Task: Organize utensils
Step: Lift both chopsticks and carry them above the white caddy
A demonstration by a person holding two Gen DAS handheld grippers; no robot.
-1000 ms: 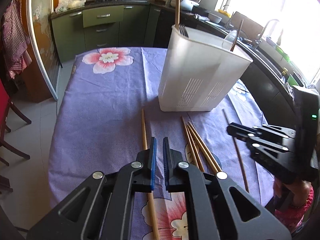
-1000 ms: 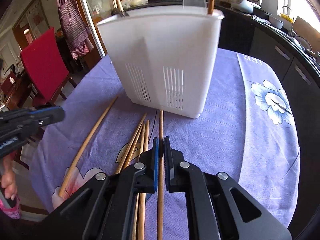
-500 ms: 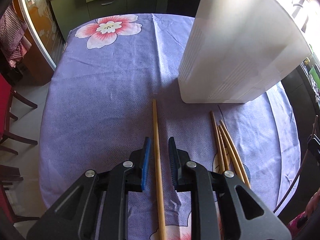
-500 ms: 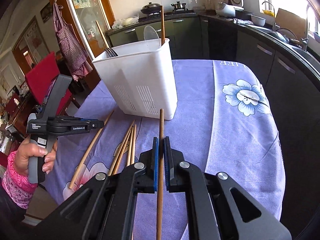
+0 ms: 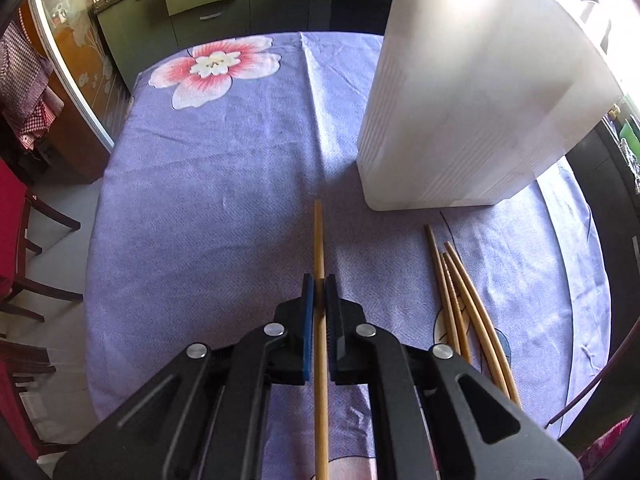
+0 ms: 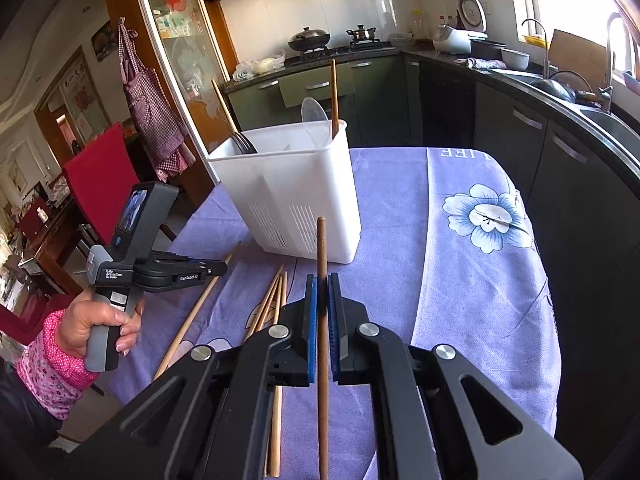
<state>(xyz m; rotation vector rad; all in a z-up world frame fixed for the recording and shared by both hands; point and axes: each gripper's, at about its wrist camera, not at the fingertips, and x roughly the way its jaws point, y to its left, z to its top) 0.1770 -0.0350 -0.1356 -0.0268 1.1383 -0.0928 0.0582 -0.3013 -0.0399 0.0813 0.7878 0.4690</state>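
1. From my left wrist view the white utensil holder [image 5: 472, 92] at 1 o'clock is blurred and its rim is cut off, so I cannot see what it holds.
2. My left gripper [image 5: 319, 292] is clenched on a pale chopstick [image 5: 319, 240], which points to 12 o'clock beyond the pads.
3. My right gripper [image 6: 322, 292] grasps a dark chopstick [image 6: 321, 248], lifted clear of the purple tablecloth [image 6: 460, 280].
4. Only the right view shows the holder's contents: a fork [image 6: 244, 142], a clear spoon [image 6: 314, 118], upright sticks.
5. Loose chopsticks [image 5: 460, 292] lie at 3 o'clock of my left fingers [image 5: 307, 300].
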